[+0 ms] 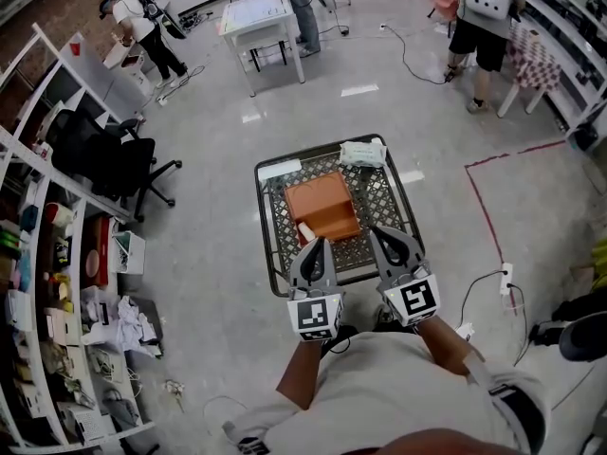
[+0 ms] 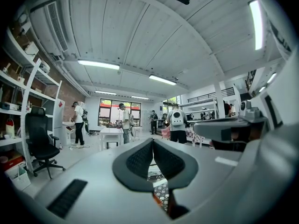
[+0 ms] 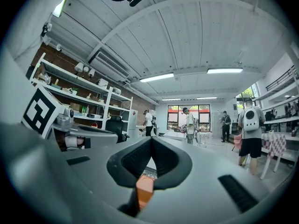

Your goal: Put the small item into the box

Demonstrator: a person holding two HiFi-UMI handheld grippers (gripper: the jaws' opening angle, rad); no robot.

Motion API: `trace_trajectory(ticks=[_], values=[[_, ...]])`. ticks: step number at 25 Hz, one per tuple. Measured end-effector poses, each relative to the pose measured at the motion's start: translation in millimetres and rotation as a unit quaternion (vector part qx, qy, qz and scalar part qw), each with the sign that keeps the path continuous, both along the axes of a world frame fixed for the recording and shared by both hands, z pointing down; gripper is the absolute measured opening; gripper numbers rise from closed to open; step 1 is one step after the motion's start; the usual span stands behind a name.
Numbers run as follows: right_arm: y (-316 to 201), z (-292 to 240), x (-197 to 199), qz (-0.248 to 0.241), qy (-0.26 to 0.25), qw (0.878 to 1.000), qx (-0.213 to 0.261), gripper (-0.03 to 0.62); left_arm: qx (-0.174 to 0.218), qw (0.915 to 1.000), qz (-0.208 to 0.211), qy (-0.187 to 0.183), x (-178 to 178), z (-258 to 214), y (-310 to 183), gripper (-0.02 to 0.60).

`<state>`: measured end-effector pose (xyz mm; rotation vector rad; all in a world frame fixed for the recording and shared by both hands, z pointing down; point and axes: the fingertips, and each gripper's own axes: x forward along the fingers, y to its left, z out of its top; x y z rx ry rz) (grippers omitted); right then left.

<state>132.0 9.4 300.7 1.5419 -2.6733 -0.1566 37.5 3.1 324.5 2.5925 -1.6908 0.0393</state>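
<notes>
An orange box (image 1: 322,205) stands in the middle of a small mesh-topped table (image 1: 384,202). A small pale item (image 1: 305,230) lies against the box's near left corner. A white packet (image 1: 363,154) sits at the table's far right corner, and a white slip (image 1: 280,170) at the far left. My left gripper (image 1: 320,246) and right gripper (image 1: 379,233) hover level over the table's near edge, side by side, both shut and empty. In the left gripper view the shut gripper (image 2: 153,146) hides most of the table. In the right gripper view the box (image 3: 144,190) shows below the shut gripper (image 3: 151,146).
Shelves (image 1: 47,282) full of clutter line the left side, with a black office chair (image 1: 114,159) in front. A white table (image 1: 261,17) and several people stand far off. Red tape (image 1: 484,207) marks the floor at the right, near a power strip (image 1: 505,278).
</notes>
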Motion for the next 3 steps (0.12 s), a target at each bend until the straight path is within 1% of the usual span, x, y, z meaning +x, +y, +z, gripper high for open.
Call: trace_trajectory(ticks=[3], values=[[-1.3, 2.9, -0.6, 0.001, -0.001, 1.000, -0.002, 0.003, -0.002, 1.0000, 0.003, 0.003, 0.3, 1.0, 0.3, 0.011]])
